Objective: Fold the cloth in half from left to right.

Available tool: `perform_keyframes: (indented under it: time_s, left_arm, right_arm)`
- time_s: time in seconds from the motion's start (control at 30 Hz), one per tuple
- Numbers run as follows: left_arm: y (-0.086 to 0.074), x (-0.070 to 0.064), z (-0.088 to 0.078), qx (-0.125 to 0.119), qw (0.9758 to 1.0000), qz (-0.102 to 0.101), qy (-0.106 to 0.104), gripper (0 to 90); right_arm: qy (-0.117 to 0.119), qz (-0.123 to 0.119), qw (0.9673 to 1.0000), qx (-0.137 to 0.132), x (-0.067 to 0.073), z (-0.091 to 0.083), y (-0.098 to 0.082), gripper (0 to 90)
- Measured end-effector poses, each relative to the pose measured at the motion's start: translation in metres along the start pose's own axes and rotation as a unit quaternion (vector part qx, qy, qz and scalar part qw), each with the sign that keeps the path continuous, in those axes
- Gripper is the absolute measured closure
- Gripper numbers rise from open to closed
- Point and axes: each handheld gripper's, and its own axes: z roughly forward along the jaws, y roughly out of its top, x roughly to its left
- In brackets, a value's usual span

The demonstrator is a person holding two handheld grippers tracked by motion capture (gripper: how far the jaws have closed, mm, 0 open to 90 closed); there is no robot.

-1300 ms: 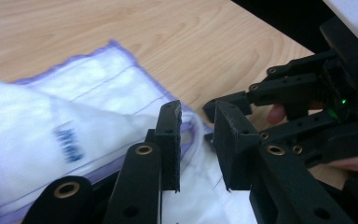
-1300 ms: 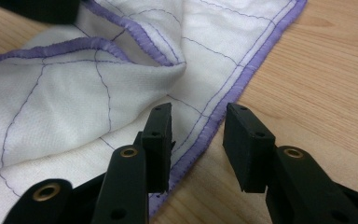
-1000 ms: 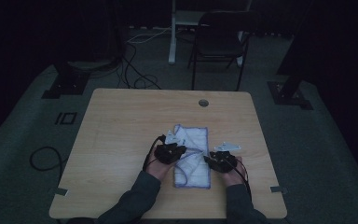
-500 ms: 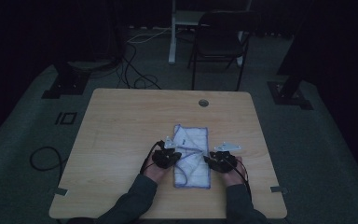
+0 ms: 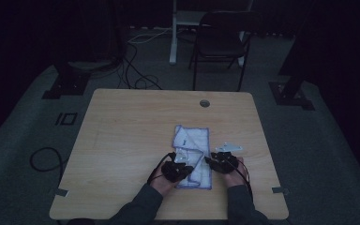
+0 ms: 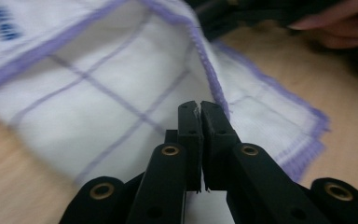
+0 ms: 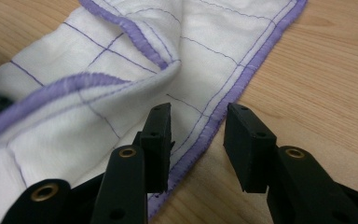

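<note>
White cloth (image 5: 193, 154) with purple edging on wooden counter (image 5: 122, 140), left tool (image 6: 199, 109) pinched shut on a cloth fold, right tool (image 7: 196, 130) half open, straddling the cloth's hem.

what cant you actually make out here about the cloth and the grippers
- Whether the left gripper pinches a layer of the cloth: in the left gripper view the jaws stand closed and hide their own contact line.
- The blue print on the cloth: blurred at the top left edge of the left gripper view, too small in the high view.
- The cloth's near end in the high view: both grippers cover it in dim light.
- The cloth's far end: cut off by the right gripper view's top edge.
</note>
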Motion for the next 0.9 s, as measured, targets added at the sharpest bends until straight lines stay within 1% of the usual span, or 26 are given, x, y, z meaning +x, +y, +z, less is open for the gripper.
perform_keyframes:
  time_s: [0.03,0.07,0.2,0.37,0.5,0.6,0.63,0.67,0.77,0.8,0.9]
  left_arm:
    - [0.0,0.0,0.0,0.0,1.0,0.0,0.0,87.3]
    - [-0.002,-0.005,0.001,0.0,1.0,0.0,-0.005,87.2]
    - [-0.006,-0.013,0.002,0.007,0.9998,0.009,-0.014,85.9]
    - [-0.012,-0.022,-0.003,0.009,0.9996,0.022,-0.017,83.2]
    - [-0.019,-0.025,-0.01,0.011,0.9992,0.037,0.001,78.1]
    - [-0.022,-0.025,-0.015,0.016,0.999,0.04,0.015,73.5]
    - [-0.022,-0.025,-0.015,0.016,0.999,0.04,0.015,73.0]
    - [-0.023,-0.025,-0.015,0.017,0.9986,0.044,0.022,72.8]
    - [-0.024,-0.026,-0.017,0.024,0.9973,0.06,0.035,75.7]
    - [-0.024,-0.026,-0.018,0.026,0.9969,0.063,0.04,77.4]
    - [-0.026,-0.024,-0.023,0.03,0.9968,0.058,0.045,81.1]
  right_arm:
    - [0.0,0.0,1.0,0.0,0.0,0.0,0.0,61.8]
    - [0.0,0.0,1.0,0.0,0.0,0.0,0.0,61.9]
    - [0.001,0.002,1.0,0.0,0.0,0.0,0.0,62.0]
    - [0.001,0.003,1.0,-0.001,0.0,0.0,0.0,62.3]
    - [0.001,0.004,1.0,-0.001,-0.001,0.0,0.0,62.6]
    - [-0.001,0.002,1.0,-0.001,0.0,0.0,0.0,62.8]
    - [-0.001,0.002,1.0,-0.001,0.0,0.0,0.0,62.8]
    - [-0.003,0.0,1.0,-0.001,0.0,0.0,0.0,63.2]
    - [-0.004,-0.001,1.0,-0.001,0.0,0.0,0.0,63.8]
    - [-0.004,-0.001,1.0,-0.001,0.0,0.0,0.0,63.8]
    - [-0.008,-0.004,1.0,0.0,0.0,0.0,0.0,64.3]
